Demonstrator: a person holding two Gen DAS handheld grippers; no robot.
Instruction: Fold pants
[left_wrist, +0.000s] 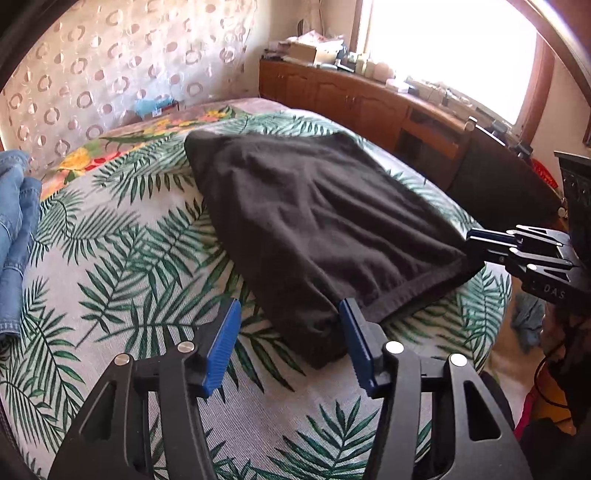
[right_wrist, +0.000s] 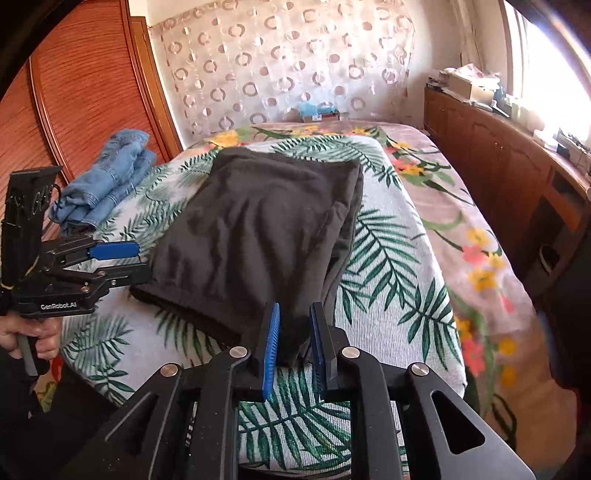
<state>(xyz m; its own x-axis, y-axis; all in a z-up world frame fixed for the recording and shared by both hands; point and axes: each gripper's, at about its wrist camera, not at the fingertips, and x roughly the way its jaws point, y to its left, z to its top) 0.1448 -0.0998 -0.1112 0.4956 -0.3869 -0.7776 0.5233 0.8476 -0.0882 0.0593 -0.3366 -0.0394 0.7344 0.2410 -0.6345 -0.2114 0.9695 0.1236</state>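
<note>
Dark brown pants (left_wrist: 317, 221) lie folded over on a palm-leaf blanket (left_wrist: 140, 258) on the bed, also seen in the right wrist view (right_wrist: 258, 229). My left gripper (left_wrist: 290, 343) is open, its blue pads astride the near left corner of the pants; it also shows in the right wrist view (right_wrist: 129, 258). My right gripper (right_wrist: 293, 343) has its pads closed on the near right corner of the pants; it also shows in the left wrist view (left_wrist: 476, 243) at that corner.
Folded blue jeans (right_wrist: 107, 177) lie at the bed's left side, also in the left wrist view (left_wrist: 14, 229). A wooden cabinet (left_wrist: 351, 96) with clutter runs along the window wall. A floral bedspread (right_wrist: 461, 206) lies under the blanket.
</note>
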